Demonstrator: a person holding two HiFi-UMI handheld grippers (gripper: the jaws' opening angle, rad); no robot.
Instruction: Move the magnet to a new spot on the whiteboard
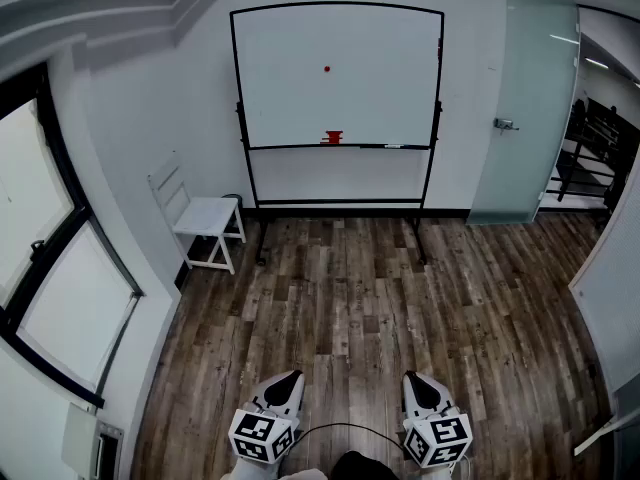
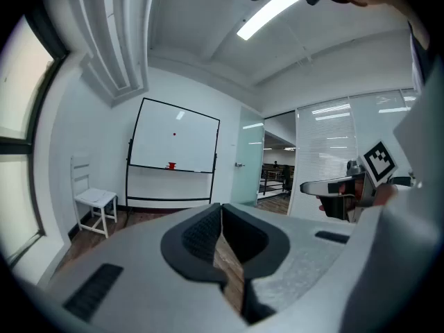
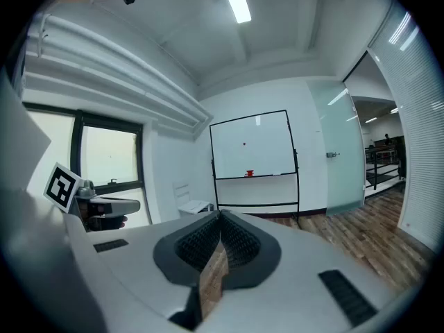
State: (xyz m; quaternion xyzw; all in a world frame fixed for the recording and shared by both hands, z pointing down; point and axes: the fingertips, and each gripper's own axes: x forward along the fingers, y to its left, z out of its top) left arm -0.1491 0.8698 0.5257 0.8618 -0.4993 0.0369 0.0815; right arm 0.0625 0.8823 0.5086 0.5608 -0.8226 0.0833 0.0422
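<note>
As we stand well back from it, the wooden floor [image 1: 380, 298] fills most of the head view and lies between us and the whiteboard [image 1: 337, 78], which stands upright in its black frame against the far white wall. To its right we see a frosted glass door [image 1: 525, 98], and along the left wall a dark-framed window [image 1: 50, 268]. A white chair [image 1: 205, 218] sits near the board's left leg, off to the side of the line from us to the board. At the bottom edge of the head view the left gripper [image 1: 289, 377] and the right gripper [image 1: 415, 379] are held side by side, apart from each other, both pointing toward the board and well away from it. In its own view each has its jaws clenched tip to tip with nothing between them. Those views also show us what the head view does not: a long ceiling lamp [image 2: 270, 10] overhead, and each gripper seen from the side by the other's camera. On the board's tray ledge [image 1: 290, 147] rests a small red object [image 1: 333, 137] that we cannot make out further. Smallest of all, the magnet [image 1: 327, 69] is a red dot stuck near the middle of the board, above the red object
</note>
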